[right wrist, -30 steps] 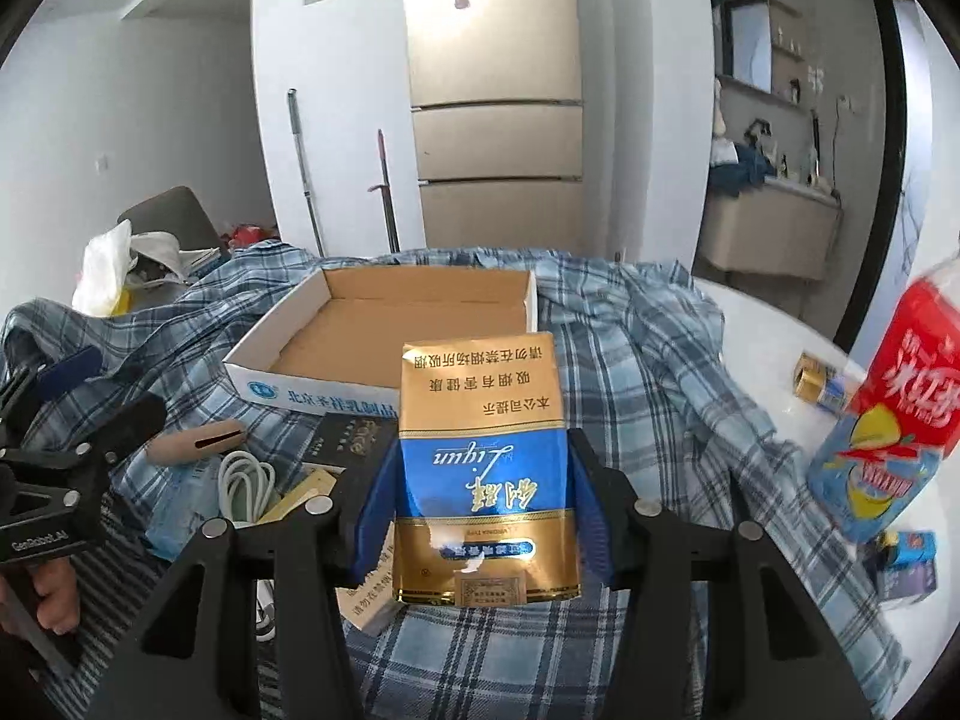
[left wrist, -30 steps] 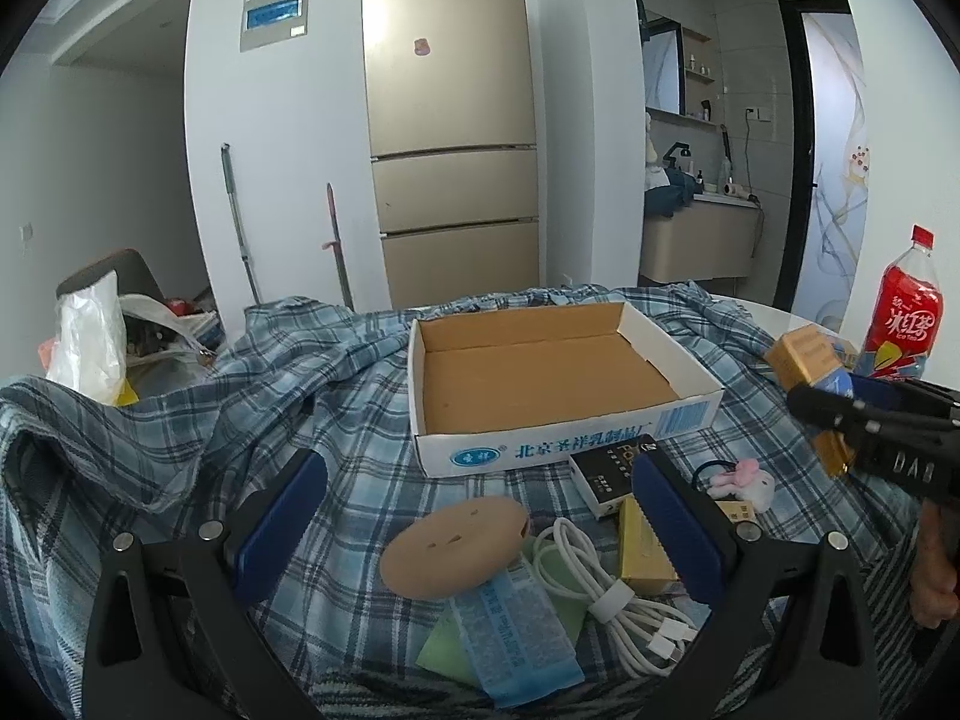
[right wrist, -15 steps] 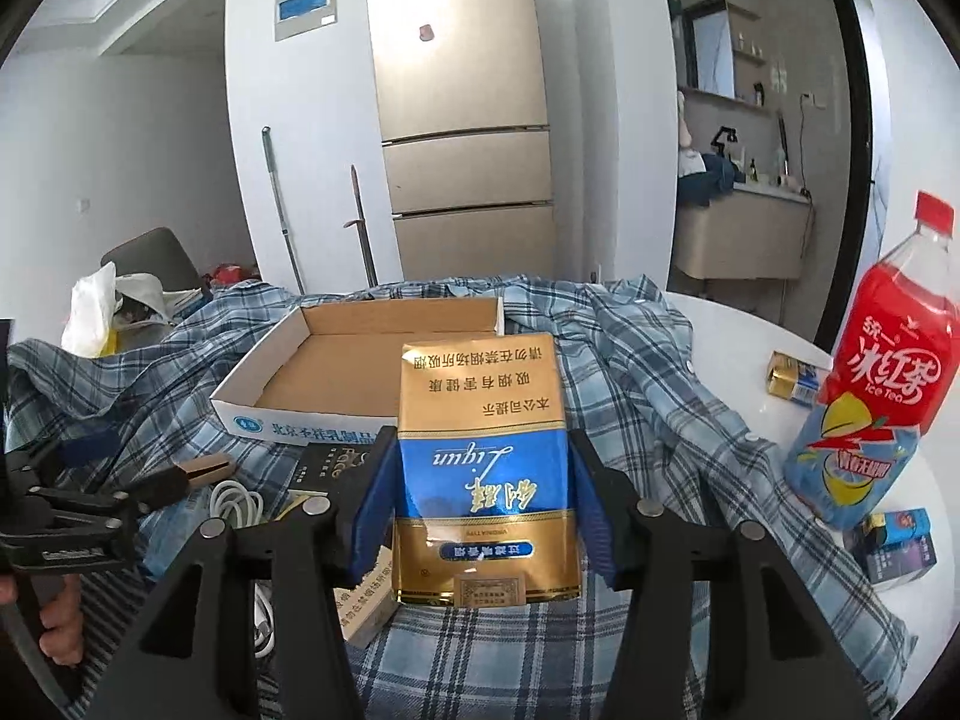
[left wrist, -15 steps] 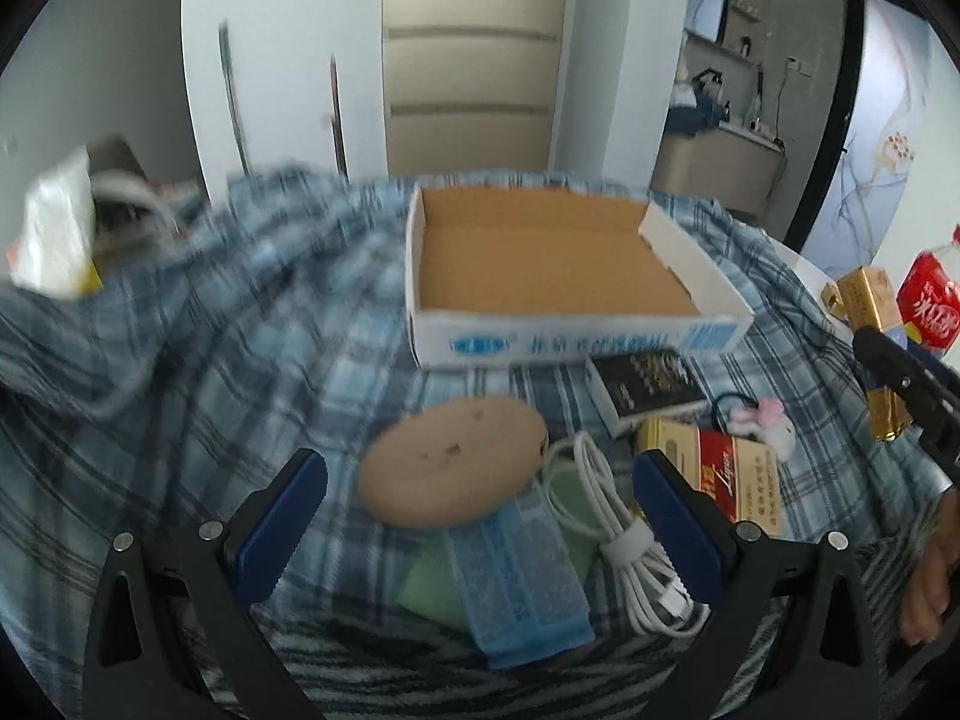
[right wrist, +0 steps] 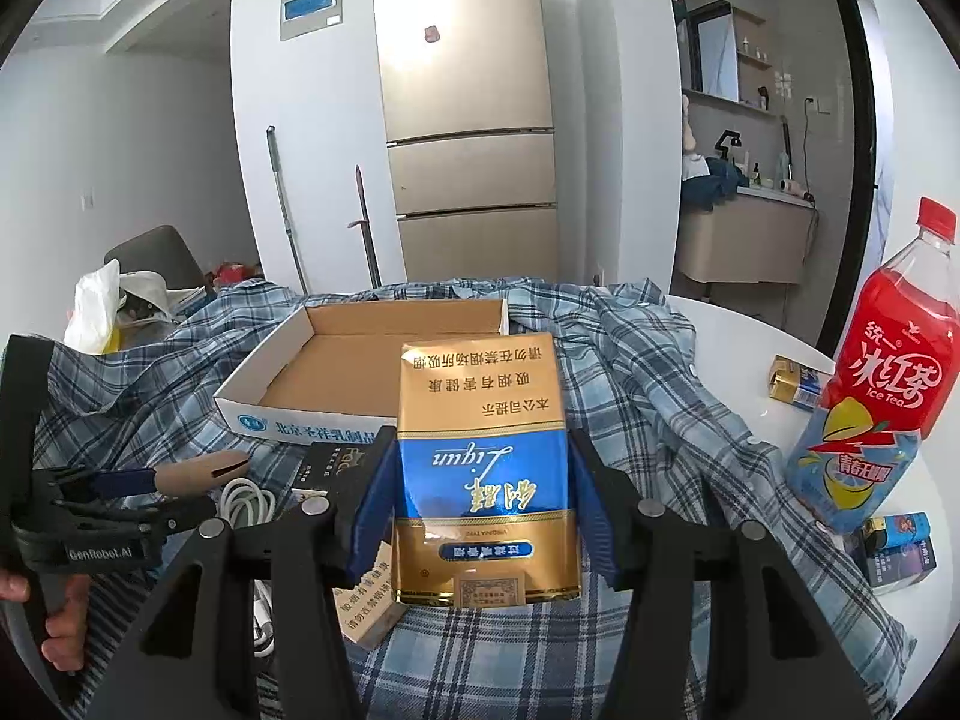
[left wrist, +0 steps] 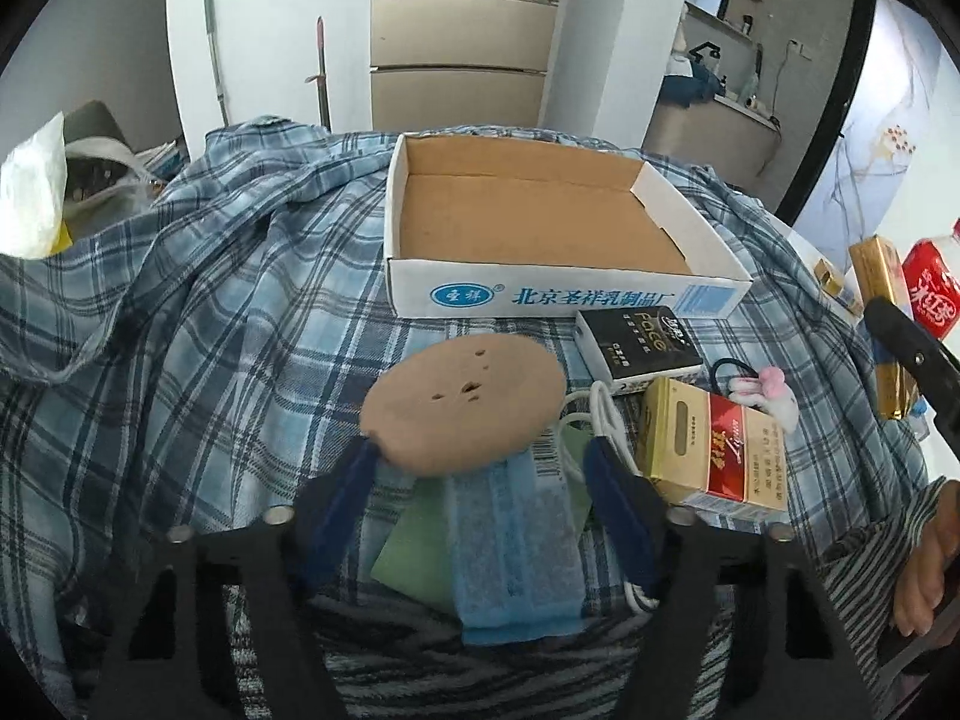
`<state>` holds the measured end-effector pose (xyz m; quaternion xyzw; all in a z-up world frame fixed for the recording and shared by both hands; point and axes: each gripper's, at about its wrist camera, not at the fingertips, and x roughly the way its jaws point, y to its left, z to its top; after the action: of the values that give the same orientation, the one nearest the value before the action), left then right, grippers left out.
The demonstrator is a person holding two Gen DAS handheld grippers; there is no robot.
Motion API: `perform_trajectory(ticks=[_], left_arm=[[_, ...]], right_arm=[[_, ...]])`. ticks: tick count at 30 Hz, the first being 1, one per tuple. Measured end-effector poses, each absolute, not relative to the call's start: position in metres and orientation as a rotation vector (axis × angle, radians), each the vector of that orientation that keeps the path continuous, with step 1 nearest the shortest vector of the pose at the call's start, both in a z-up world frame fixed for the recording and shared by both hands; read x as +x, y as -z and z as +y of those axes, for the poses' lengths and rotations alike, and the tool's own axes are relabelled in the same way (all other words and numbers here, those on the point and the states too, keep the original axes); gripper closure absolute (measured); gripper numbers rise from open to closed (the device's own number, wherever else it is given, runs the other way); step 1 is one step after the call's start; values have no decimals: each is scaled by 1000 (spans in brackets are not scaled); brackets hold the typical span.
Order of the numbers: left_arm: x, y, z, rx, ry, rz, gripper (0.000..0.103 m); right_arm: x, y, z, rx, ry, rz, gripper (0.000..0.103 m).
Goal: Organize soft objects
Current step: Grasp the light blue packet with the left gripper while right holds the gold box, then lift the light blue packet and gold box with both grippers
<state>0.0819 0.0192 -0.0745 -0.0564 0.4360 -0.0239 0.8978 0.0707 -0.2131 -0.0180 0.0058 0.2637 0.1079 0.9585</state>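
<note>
My left tool has dropped and tipped down toward the cluttered patch in the lower middle of its view, and from wide open a second ago its jaws are now closing around the tan squishy pad. In the left wrist view the blue pads sit at the pad's near edge, one on each side; in the right wrist view, at the left edge of the frame, the pad's end pokes out between the left tool's fingers, so I read it as pinched, though I can't confirm how firm the hold is. The pad lies on the plaid cloth, overlapping the blue tissue pack and the green sheet under it, just below the front wall of the open cardboard tray, which has nothing in it. My right tool is unchanged: clamped on the gold-and-blue carton, held upright in mid-frame with the tray behind it. I take the closing as the start of the first soft-item pickup, with the tray as the likely destination. The charger cable and the red-and-gold pack lie just right of the pad, so I'd lift straight up to avoid dragging them or the tissue pack along.
</note>
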Motion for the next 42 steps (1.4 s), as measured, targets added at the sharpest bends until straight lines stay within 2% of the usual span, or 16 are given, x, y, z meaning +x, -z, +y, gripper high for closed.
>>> perform_trajectory(ticks=[1,6,11,17,18,19,21,27,36,42], left_arm=[[82,75,19,-112,49,904,41],[81,76,15,-79,56,934,41],[75,76,5,-22,87,937,35],[83,84,11,-54,78,991,35],[83,85,12,-57,76,993,37],[83,86,11,-56,76,993,47],[82,87,9,-41,72,993,54],[83,88,3,0,64,982,54],[81,91,-2,25,64,974,60],[71,81,2,2,64,890,61]], right_arm=[[71,18,-213,12,-219,535,49],[71,19,-213,10,-219,539,49],[71,19,-213,10,-219,541,49],[72,19,-213,6,-222,544,49],[72,19,-212,5,-222,545,49],[72,19,-212,3,-223,547,49],[73,19,-211,-2,-224,552,49],[76,22,-206,-24,-228,569,48],[86,33,-196,-76,-216,641,49],[86,34,-199,-66,-218,649,49]])
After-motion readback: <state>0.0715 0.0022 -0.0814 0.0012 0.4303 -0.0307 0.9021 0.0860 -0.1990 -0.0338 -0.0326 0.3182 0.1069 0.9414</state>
